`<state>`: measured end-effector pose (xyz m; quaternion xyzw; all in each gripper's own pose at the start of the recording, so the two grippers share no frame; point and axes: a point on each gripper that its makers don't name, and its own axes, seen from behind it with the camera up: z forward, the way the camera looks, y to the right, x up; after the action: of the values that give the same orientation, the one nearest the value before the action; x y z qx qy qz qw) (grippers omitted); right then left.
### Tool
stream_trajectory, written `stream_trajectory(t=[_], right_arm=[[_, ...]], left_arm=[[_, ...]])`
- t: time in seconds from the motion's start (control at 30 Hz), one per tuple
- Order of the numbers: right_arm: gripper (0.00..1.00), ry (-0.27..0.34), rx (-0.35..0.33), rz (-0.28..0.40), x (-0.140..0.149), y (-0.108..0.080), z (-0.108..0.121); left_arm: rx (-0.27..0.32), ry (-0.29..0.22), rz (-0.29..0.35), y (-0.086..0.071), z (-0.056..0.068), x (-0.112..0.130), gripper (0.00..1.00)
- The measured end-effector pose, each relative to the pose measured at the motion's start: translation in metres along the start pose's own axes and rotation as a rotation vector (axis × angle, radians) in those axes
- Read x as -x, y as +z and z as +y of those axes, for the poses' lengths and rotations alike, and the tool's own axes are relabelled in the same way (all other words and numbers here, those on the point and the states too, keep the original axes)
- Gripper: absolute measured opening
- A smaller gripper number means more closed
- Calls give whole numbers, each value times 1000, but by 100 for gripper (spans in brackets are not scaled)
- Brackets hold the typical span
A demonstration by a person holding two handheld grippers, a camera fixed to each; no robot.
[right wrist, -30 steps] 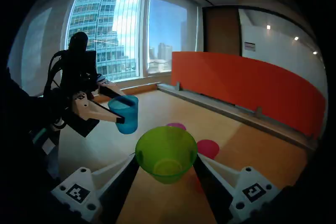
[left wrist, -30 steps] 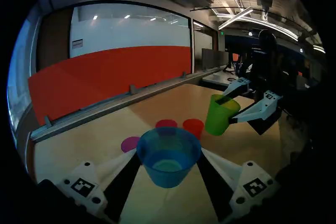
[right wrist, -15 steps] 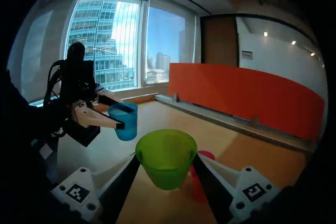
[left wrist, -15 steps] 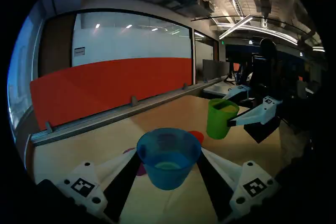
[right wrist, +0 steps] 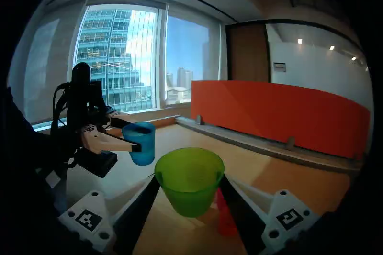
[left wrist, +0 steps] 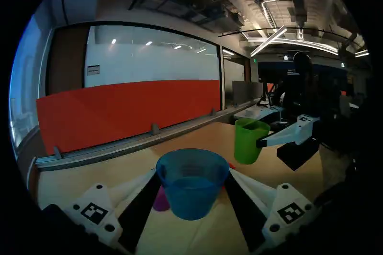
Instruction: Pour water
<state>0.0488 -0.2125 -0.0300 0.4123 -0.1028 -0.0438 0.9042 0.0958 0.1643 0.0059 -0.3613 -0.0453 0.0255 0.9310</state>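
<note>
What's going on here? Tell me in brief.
A person holds a gripper in each hand over a wooden table. The left gripper clamps a blue cup with water in it; the right gripper clamps a green cup. Both cups are upright and apart, so no pouring has begun.

Each view low, close behind its own gripper: left gripper (left wrist: 192, 174) and right gripper (right wrist: 190, 178) face-to-face across one shared table (left wrist: 86, 174).

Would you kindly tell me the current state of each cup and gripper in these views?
Translucent blue plastic cup: upright, holds water, gripped.
Lime green plastic cup: upright, gripped, contents unclear.
Left gripper: shut on blue cup.
Right gripper: shut on green cup.
Red plastic cup: partly hidden.
</note>
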Motion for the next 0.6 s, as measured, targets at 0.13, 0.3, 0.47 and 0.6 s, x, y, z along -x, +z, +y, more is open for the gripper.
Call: stream_trajectory(t=[0.13, 0.3, 0.47, 0.6], right_arm=[[90, -3, 2, 1, -1, 1, 1], [90, -8, 2, -3, -1, 2, 2], [90, -13, -1, -3, -2, 3, 2], [90, -15, -2, 1, -3, 4, 3]], left_arm=[[4, -5, 21, 1, 2, -4, 87], [2, -1, 28, 2, 2, -5, 87], [2, 4, 26, 3, 2, -4, 87], [1, 7, 29, 4, 2, -6, 87]])
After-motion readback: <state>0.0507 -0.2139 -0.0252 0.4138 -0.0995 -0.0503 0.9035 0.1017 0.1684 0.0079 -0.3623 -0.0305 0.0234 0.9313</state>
